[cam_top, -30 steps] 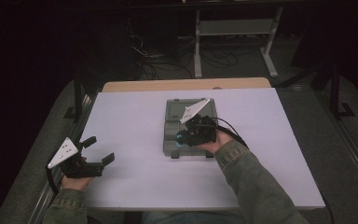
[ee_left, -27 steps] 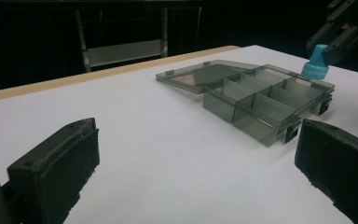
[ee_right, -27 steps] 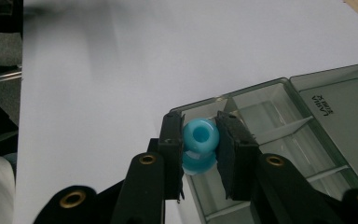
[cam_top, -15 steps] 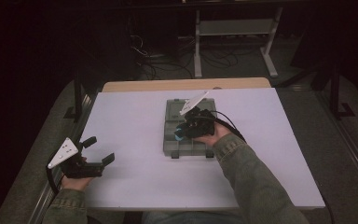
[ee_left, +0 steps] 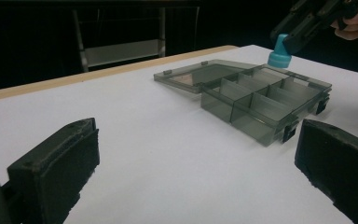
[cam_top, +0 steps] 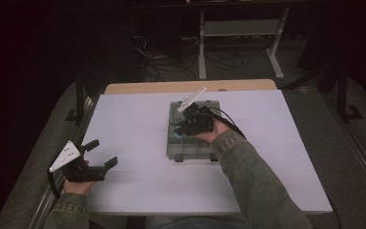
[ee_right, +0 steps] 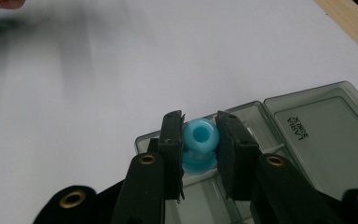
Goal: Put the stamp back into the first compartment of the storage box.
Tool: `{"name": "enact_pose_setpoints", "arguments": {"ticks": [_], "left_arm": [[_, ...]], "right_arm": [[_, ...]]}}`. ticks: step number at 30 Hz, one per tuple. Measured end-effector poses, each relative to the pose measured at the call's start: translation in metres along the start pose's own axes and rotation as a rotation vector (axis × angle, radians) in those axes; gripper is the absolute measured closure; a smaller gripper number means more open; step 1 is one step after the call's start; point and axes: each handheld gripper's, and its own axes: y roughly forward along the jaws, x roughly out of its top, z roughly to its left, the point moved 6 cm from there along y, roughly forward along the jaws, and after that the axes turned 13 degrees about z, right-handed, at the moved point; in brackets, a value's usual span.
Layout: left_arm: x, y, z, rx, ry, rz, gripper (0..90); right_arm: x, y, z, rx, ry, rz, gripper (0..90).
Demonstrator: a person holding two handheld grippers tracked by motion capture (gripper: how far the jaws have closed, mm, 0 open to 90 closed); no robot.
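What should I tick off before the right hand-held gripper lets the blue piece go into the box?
1. Grip: right hand-held gripper shut on the blue piece, a jaw on each side: ok.
2. Compartment box lid lies open and flat: ok.
3. Piece is over the box's corner compartment: ok.
4. Compartments near the piece look empty: ok.
5. Height of piece above the compartment floor: cannot tell.
6. Left hand-held gripper open, well away from the box: ok.
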Motion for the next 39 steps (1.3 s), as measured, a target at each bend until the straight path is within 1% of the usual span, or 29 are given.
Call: {"name": "enact_pose_setpoints", "arguments": {"ticks": [2,3,4,6,8,9,11,12,13,14,15,17,19,20,23,24,25,27,29,34,35,38,39], "left_arm": [[0.0,0.0,0.0,0.001,-0.004,-0.003,0.0],[0.0,0.0,0.0,0.001,-0.003,-0.003,0.0],[0.0,0.0,0.0,0.001,-0.003,-0.002,0.0],[0.0,0.0,0.0,0.0,-0.001,0.0,0.0],[0.0,0.0,0.0,0.0,-0.002,0.001,0.0],[0.0,-0.001,0.0,0.0,0.0,0.001,0.0],[0.0,-0.001,0.001,0.0,-0.003,0.001,0.0],[0.0,-0.001,0.001,0.0,-0.002,0.001,0.0],[0.0,-0.001,0.001,0.0,-0.002,0.001,0.0],[0.0,-0.001,0.001,0.0,-0.002,0.001,0.0],[0.0,-0.001,0.0,0.001,-0.004,0.001,0.0],[-0.001,-0.001,0.0,0.0,-0.003,0.003,0.0],[-0.001,0.0,0.0,0.0,-0.003,0.003,0.0],[-0.001,0.0,0.0,-0.001,-0.004,0.002,0.0],[-0.001,-0.001,0.001,-0.002,-0.004,0.002,0.0],[-0.001,-0.001,0.001,-0.002,-0.004,0.004,0.0],[-0.001,-0.001,0.001,-0.002,-0.004,0.002,0.0],[-0.002,0.0,0.001,-0.004,-0.013,0.002,0.0],[-0.002,0.0,0.001,-0.004,-0.007,0.004,0.0],[-0.002,0.0,0.001,-0.005,-0.009,0.002,0.0],[-0.003,0.0,0.002,0.0,0.002,0.015,0.0],[-0.002,0.001,0.002,-0.007,0.0,0.007,0.0],[-0.002,0.001,0.001,-0.01,-0.007,0.003,0.0]], "right_arm": [[0.002,0.001,-0.002,0.005,0.005,-0.001,71.3],[0.003,0.002,-0.002,0.004,0.016,0.001,71.4],[0.004,0.003,-0.004,0.001,0.004,0.001,71.3],[0.005,0.006,-0.005,0.006,0.014,0.008,71.3],[0.006,0.009,-0.008,0.006,0.01,0.011,71.3],[0.007,0.01,-0.009,0.004,0.016,0.013,71.3],[0.008,0.011,-0.012,0.001,0.021,0.013,71.3],[0.01,0.011,-0.014,0.0,0.015,0.008,71.3],[0.011,0.011,-0.014,-0.001,0.027,0.01,71.3],[0.011,0.011,-0.016,-0.002,0.023,0.011,71.3],[0.012,0.012,-0.017,-0.004,0.031,0.016,71.3],[0.014,0.014,-0.019,-0.007,0.02,0.012,71.3],[0.015,0.017,-0.021,-0.008,0.035,0.017,71.3],[0.016,0.019,-0.023,-0.012,0.028,0.017,71.3],[0.017,0.027,-0.027,-0.01,0.041,0.031,71.3],[0.017,0.029,-0.03,-0.015,0.04,0.031,71.3],[0.017,0.03,-0.03,-0.012,0.049,0.032,71.3],[0.018,0.034,-0.033,-0.013,0.057,0.03,71.4],[0.018,0.037,-0.036,-0.017,0.053,0.027,71.3],[0.016,0.043,-0.039,-0.009,0.079,0.039,71.3],[0.016,0.044,-0.041,-0.008,0.076,0.038,71.3],[0.016,0.048,-0.042,-0.006,0.082,0.039,71.3],[0.016,0.049,-0.042,0.001,0.094,0.041,71.3]]}}
